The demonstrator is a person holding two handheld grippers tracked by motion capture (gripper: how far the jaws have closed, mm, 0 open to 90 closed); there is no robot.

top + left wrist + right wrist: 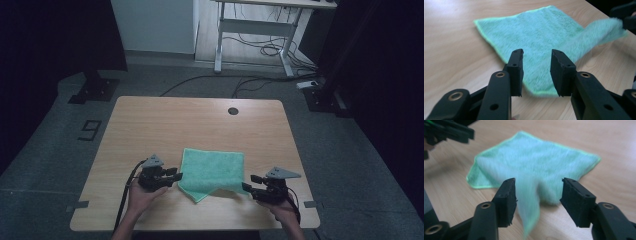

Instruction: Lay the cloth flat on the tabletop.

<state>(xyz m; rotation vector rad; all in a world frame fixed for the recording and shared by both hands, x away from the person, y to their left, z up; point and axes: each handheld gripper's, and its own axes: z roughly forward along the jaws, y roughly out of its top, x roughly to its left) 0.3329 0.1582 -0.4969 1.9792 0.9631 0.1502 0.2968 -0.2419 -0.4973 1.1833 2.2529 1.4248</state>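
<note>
A green cloth (pixel 212 172) lies on the pale wood-grain bench (pixel 165 120), toward its near edge at about 6 o'clock from the round dark grommet (pixel 233 111). In the high view the left claw (pixel 176 177) sits just beside the cloth's 9 o'clock edge and the right claw (pixel 248 184) just beside its 4 o'clock corner, each held in a hand coming from the bottom; that view also takes in the grey floor (pixel 60 150), a white desk frame (pixel 255 30) with loose cables at 12 o'clock. The left gripper view brings what the high one cannot: the cloth (pixel 536 37) is fluffy, short-piled, with a brighter stitched hem, and one corner at 2 o'clock is lifted off the wood and blurred. There the left claw (pixel 536 72) stands parted, its blocky matte black jaws clear of the fabric's near corner. In the right gripper view the right claw (pixel 537 200) gapes wide, a blurred tongue of cloth (pixel 536 165) hanging loose between the jaws, neither pad pressing on it
</note>
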